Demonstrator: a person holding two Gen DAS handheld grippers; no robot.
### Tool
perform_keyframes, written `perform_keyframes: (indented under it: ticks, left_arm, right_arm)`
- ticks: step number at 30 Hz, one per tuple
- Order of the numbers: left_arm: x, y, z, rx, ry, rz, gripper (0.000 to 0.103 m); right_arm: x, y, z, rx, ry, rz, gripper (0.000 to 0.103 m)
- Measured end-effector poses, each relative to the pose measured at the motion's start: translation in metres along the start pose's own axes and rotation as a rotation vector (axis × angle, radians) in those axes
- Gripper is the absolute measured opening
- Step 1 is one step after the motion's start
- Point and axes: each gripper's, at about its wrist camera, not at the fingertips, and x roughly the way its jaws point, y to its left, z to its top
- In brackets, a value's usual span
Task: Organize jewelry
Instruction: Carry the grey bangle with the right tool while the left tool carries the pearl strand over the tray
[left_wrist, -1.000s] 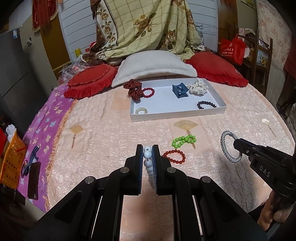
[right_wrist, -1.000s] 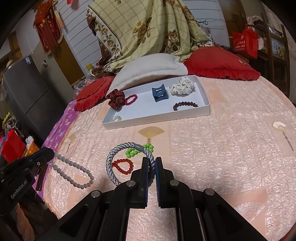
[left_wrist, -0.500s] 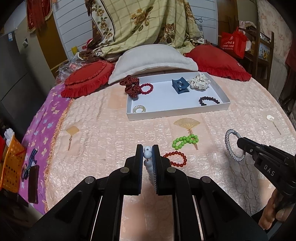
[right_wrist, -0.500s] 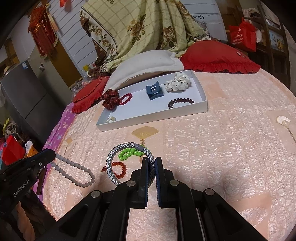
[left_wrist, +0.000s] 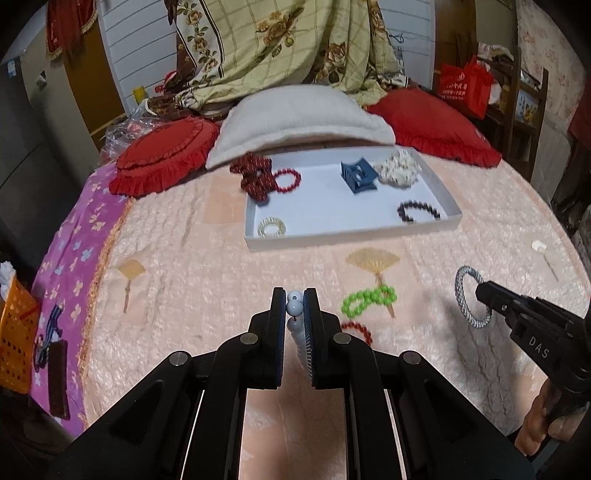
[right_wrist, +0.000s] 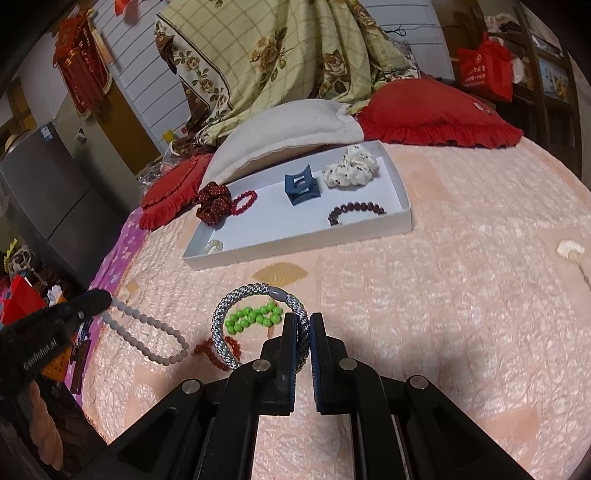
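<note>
The left gripper (left_wrist: 294, 303) was clamped tight on a string of pale grey beads (right_wrist: 147, 332), which hung clear of the bedspread (left_wrist: 192, 266), I judged so it would not snag; beyond lay the green bracelet (left_wrist: 367, 301) and red bracelet (left_wrist: 356, 330), loose and not yet gathered; the white tray (left_wrist: 354, 234) sat further back, already holding sorted pieces; the right gripper (right_wrist: 303, 325) was pinched shut on the braided grey bangle (right_wrist: 225, 325), held aloft, seemingly bound for that tray.

Red bead bracelet (left_wrist: 357, 329) half hidden behind left tool (left_wrist: 294, 306).
</note>
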Motion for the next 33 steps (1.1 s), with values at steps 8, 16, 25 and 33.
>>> perform_keyframes:
  ticks: [8,16,25,33]
  left_arm:
    - [-0.005,0.031,0.048,-0.03,-0.04,-0.055,0.008]
    - [-0.013,0.045,0.072,-0.056,-0.045,-0.15,0.008]
    - [-0.014,0.02,0.086,0.086,-0.109,-0.032,0.008]
    - [0.002,0.006,0.104,0.114,-0.119,-0.042,0.008]
  right_arm:
    - [0.006,0.01,0.036,-0.025,-0.001,0.036,0.006]
    - [-0.004,0.017,0.047,-0.049,-0.021,0.046,0.006]
    - [-0.013,0.023,0.051,-0.096,-0.03,0.015,0.006]
    - [-0.005,0.024,0.07,-0.114,-0.033,-0.018,0.006]
